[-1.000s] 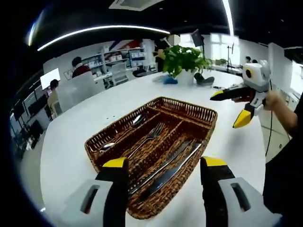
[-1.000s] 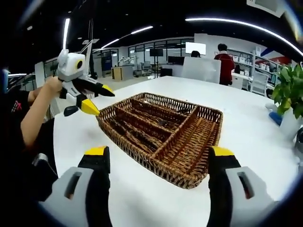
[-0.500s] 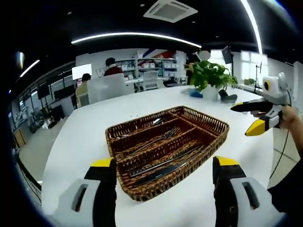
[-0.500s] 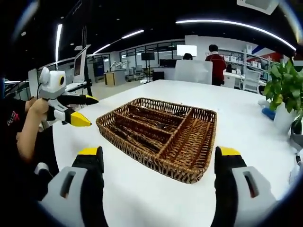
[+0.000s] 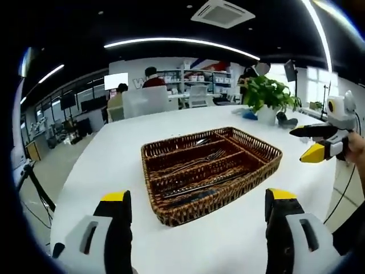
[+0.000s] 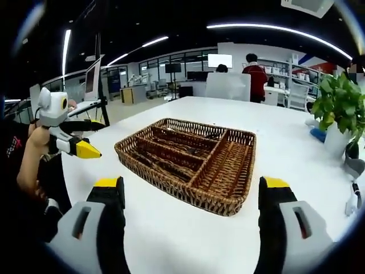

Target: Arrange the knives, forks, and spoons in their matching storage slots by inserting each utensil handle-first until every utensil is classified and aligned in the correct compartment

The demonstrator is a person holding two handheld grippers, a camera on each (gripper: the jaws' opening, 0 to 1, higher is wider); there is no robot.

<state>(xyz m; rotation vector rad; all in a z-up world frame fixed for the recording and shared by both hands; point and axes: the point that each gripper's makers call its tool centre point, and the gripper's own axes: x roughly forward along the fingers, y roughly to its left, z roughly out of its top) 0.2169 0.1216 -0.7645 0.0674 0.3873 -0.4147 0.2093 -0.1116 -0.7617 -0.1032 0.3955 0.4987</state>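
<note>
Both grippers hang empty, jaws wide: left gripper (image 5: 197, 220), right gripper (image 6: 191, 208). Fork (image 5: 194, 161), spoon (image 5: 199, 141) and knives (image 5: 197, 191) lie in the wicker tray (image 5: 268, 162) mid-table (image 5: 114, 148). Thin, stiff, likely slippery steel; best pinched mid-handle.

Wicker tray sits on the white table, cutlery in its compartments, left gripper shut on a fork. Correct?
Not quite. The left gripper is open and holds nothing; the left gripper view shows its jaws spread wide, short of the wicker tray. The fork lies in a tray compartment. The rest stands: tray on the white table.
</note>
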